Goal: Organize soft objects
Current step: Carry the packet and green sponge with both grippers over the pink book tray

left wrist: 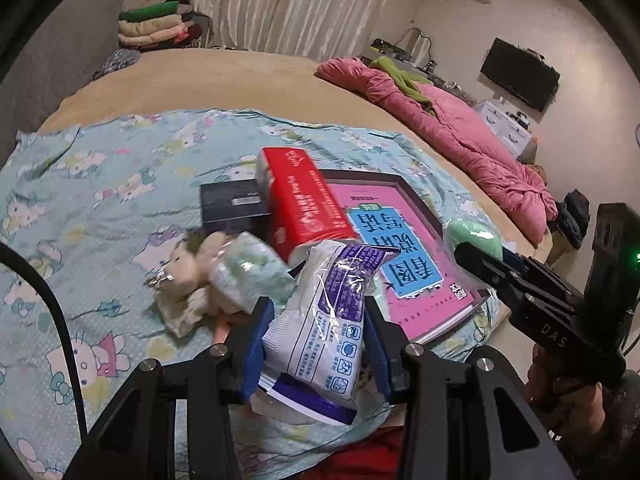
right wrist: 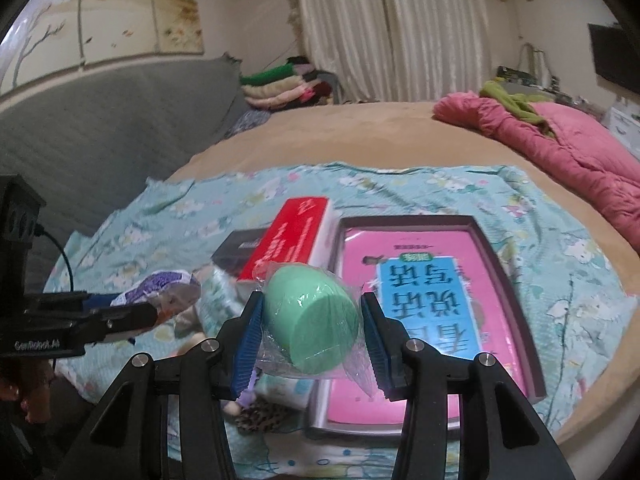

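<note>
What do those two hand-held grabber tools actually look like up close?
Both are black, angular frames with silver bolts and ribbed blue pads inside their fingers. The left gripper has a black cable; the right gripper bears white "DAS" lettering.

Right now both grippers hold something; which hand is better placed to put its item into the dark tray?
Probably the right. The right gripper holds the green sponge beside the tray, while the left gripper with the white packet hangs farther off, near the plush toy.

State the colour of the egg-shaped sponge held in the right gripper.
Mint green egg-shaped sponge, in clear plastic wrap; clearest in the right wrist view.
</note>
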Motion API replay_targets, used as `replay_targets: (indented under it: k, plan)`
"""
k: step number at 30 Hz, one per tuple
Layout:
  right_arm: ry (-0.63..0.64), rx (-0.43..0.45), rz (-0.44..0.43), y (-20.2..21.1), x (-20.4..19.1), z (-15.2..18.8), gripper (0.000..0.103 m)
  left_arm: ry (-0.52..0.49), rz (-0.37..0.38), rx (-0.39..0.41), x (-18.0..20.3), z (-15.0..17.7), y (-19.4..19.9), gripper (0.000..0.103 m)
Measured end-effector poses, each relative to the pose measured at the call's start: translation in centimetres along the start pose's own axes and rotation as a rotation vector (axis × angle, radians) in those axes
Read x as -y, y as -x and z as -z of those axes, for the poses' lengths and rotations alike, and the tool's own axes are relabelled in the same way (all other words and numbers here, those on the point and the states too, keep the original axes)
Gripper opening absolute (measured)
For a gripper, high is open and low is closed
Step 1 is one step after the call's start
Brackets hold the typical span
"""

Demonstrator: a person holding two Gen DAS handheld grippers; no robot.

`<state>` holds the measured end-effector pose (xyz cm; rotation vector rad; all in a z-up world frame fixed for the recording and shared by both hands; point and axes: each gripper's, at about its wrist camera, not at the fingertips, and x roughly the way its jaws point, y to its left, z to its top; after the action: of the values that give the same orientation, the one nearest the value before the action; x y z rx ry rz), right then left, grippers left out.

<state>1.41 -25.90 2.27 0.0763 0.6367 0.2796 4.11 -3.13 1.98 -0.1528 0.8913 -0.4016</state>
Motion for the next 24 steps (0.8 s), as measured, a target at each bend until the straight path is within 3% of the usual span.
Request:
replay_targets:
  k: [14, 24]
  plan:
    - [-0.101, 0.078, 0.101, 2.1, 5.2, -1.0, 0.049, -0.066, 0.006, 0.012, 6.3, -3.2, -1.8, 0.044]
    - [-0.186, 0.090, 0.176, 2.3, 9.2, -0.5, 0.049, -0.106, -0.018, -0.024, 9.4, -4.0, -5.1, 0.044]
